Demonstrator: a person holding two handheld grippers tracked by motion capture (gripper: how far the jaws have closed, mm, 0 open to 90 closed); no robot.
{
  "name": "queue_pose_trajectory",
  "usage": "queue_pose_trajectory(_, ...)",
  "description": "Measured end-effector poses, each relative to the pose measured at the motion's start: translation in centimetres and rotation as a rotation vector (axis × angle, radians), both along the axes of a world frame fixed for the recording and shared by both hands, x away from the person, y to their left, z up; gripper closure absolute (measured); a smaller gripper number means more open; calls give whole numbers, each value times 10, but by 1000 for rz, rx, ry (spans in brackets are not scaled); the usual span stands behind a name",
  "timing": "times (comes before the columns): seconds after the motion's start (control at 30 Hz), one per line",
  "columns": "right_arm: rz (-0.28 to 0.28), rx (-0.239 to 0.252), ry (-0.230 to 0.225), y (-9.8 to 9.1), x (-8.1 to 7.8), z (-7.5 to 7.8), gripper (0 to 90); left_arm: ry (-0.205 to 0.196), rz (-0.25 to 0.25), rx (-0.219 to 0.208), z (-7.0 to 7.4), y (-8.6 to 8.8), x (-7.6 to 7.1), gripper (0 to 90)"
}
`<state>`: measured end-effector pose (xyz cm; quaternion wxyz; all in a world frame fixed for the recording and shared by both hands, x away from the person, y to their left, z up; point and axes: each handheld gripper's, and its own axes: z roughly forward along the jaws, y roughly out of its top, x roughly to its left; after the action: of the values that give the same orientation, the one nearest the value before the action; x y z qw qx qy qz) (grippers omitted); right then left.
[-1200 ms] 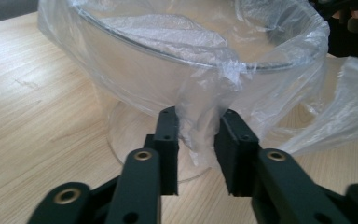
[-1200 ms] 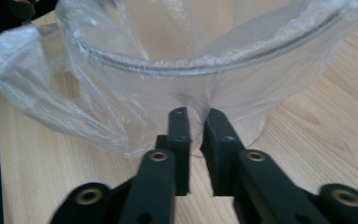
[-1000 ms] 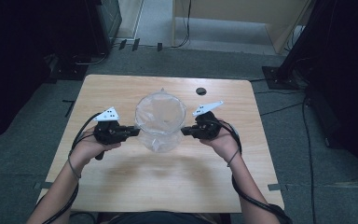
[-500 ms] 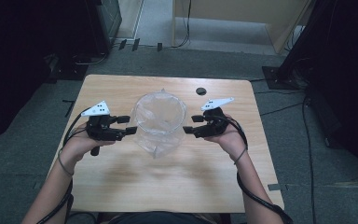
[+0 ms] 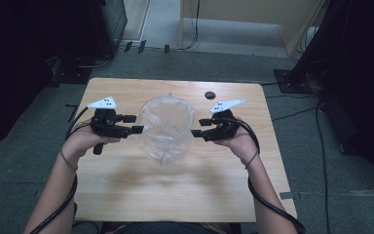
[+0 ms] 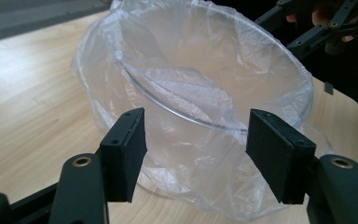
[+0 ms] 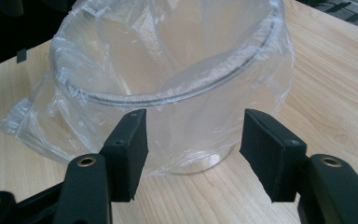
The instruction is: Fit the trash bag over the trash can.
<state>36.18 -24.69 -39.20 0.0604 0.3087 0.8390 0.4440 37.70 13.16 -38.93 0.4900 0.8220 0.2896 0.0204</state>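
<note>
Clear tub [image 5: 167,127] w/ a plastic bag [image 5: 164,151] lining it and folded over the rim sits mid tabletop [image 5: 126,185], right between both claws. Left claw [image 5: 135,124] is just off the tub's left wall, right claw [image 5: 197,132] just off its right wall, about equally near, both pointing inward at it. Both are released: left jaws have just been opening, right jaws opened then eased in a bit, nothing btwn either pair; in the gripper views the bagged rim lies just beyond the pads, not pinched. Loose bag spills out at the tub's base toward the person. Small dark disc [image 5: 209,94] near the far edge, well apart; nothing blocks either side
</note>
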Motion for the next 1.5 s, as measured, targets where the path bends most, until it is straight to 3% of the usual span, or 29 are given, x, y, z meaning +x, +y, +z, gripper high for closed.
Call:
queue_pose_trajectory(0.07, 15, -24, -34, 2, -1, 2, 474, 5, -16, 8, -2, -2, 2, 370)
queue_pose_trajectory(0.13, 22, -24, -40, 3, -1, 3, 463, 11, -16, 1, -3, -4, 3, 370)
queue_pose_trajectory(0.27, -1, -28, -7, 2, 3, 5, 490, 5, -30, -16, -4, -6, 4, 367)
queue_pose_trajectory(0.47, 24, 36, 32, -4, 8, 8, 617, 2, -40, -10, -2, -6, 4, 365)
queue_pose_trajectory(0.6, 38, 29, 21, -2, 10, 17, 628, -5, -40, -11, -2, -6, 4, 365)
queue_pose_trajectory(0.9, 92, -36, 23, 25, 21, 37, 648, -5, -11, -25, -3, -3, 6, 368)
queue_pose_trajectory(1.13, 89, -36, 66, 39, 34, 37, 682, 4, -21, -28, -5, -3, 7, 362)
queue_pose_trajectory(1.5, 154, -83, 71, 68, 47, 37, 682, 4, -20, -21, -5, -4, 6, 363)
